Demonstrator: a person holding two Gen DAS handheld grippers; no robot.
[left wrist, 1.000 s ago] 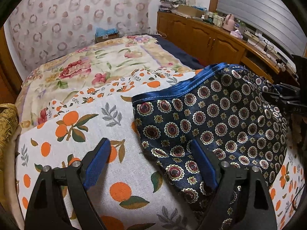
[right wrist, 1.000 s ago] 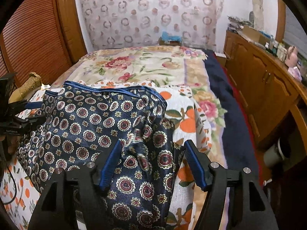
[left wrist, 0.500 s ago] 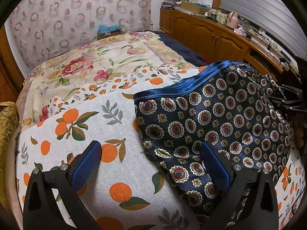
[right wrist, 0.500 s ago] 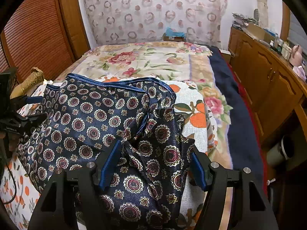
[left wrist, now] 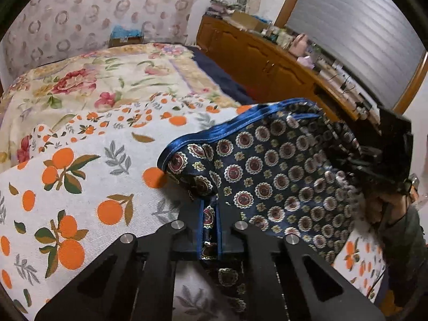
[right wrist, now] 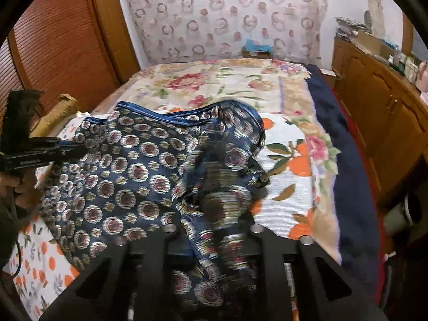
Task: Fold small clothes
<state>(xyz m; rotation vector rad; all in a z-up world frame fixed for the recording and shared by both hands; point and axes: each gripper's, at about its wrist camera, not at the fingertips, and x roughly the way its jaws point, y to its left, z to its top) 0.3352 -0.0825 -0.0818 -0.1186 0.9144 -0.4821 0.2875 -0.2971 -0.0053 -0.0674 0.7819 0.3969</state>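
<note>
We hold 2 grippers over the bed point(left wrist: 80, 187). The blue shorts point(left wrist: 267, 165) lie on the orange-print sheet near us, with the shiny blue waistband on the far side. A moment ago both grippers stood wide open around the near edge of the cloth. Now our left gripper point(left wrist: 210, 222) has just closed, and its blue pads pinch a thin fold of the shorts. Our right gripper point(right wrist: 214, 214) has just closed too, and it squeezes a thicker bunch of cloth at the other corner. We think we now have both near corners, so we can lift them and fold the shorts toward the waistband.
</note>
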